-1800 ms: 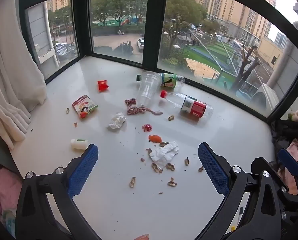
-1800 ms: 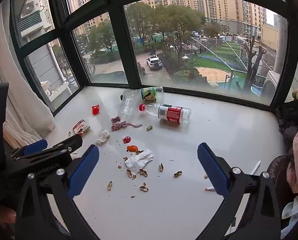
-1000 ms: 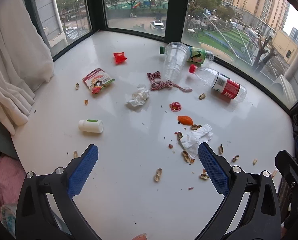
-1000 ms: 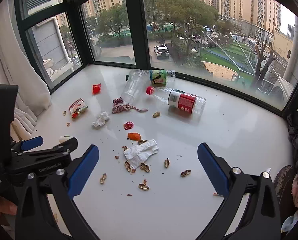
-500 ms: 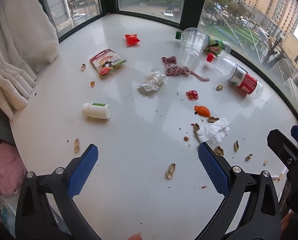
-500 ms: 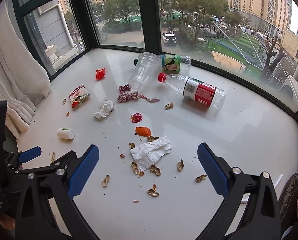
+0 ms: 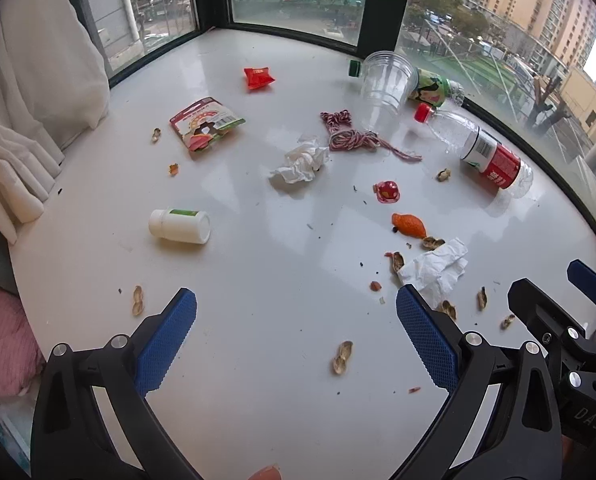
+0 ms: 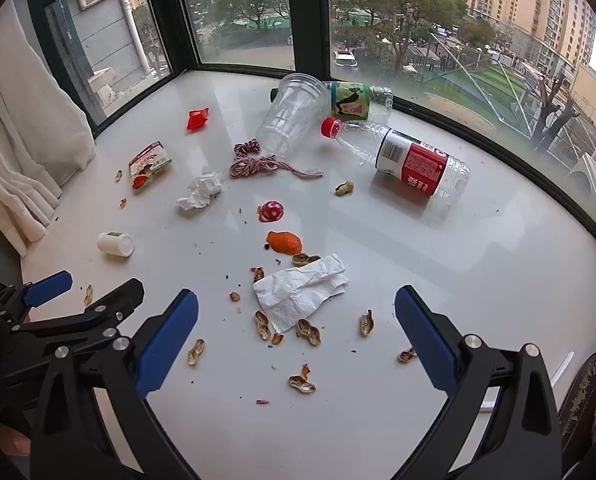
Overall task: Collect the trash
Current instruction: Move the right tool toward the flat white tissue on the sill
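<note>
Left claw (image 7: 295, 318) wide open, empty, above white worktop (image 7: 257, 280). Right claw (image 8: 295, 318) wide open, empty, over flat tissue (image 8: 298, 292) among peanut shells (image 8: 308, 332).

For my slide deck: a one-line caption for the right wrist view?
Open right gripper above a flat tissue and peanut shells on a littered white sill.

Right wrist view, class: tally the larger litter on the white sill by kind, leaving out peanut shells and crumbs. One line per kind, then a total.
Plastic bottles: 2
Clear cups: 1
Tissues: 2
Snack packets: 2
White pill bottles: 1
String bundles: 1
Total: 9
</note>
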{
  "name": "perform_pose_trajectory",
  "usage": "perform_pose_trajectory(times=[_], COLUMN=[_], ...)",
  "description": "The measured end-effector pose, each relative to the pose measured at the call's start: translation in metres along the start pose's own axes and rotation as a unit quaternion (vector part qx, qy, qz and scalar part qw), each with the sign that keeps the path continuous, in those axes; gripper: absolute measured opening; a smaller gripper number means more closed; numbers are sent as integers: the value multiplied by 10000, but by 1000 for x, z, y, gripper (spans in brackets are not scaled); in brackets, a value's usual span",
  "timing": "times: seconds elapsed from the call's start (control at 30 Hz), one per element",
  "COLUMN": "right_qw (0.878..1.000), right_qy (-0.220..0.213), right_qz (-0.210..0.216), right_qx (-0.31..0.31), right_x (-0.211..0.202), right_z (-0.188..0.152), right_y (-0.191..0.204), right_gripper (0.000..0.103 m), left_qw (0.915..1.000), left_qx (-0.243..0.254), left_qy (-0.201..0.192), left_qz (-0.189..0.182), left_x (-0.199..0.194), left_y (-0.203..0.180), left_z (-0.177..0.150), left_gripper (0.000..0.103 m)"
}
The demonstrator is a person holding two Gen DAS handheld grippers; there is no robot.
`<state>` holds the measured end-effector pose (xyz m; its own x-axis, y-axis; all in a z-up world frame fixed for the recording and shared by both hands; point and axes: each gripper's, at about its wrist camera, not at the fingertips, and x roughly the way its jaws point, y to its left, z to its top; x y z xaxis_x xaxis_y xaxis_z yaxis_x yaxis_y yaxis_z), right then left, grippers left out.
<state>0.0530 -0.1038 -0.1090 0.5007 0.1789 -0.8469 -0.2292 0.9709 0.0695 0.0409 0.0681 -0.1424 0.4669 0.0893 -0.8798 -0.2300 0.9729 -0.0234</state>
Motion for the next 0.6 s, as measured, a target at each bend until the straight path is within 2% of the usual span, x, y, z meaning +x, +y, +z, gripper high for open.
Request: perform_pose_trajectory(times=[0.33, 0.6], right_qw=[9996, 9980], right_qy=[178, 577], right_qz=[-4, -98], right_qx=[231, 248], right_x=[49, 91], right_z=[7, 9], right_y=[-15, -26], right_gripper=[96, 96], left_qw=[9998, 9993], left_qx=[162, 274], left_qy=[88, 245], left_qz=[-58, -76], left_x=[47, 86], left_y=[-10, -15], left_z=[20, 27], left_gripper=[97, 97])
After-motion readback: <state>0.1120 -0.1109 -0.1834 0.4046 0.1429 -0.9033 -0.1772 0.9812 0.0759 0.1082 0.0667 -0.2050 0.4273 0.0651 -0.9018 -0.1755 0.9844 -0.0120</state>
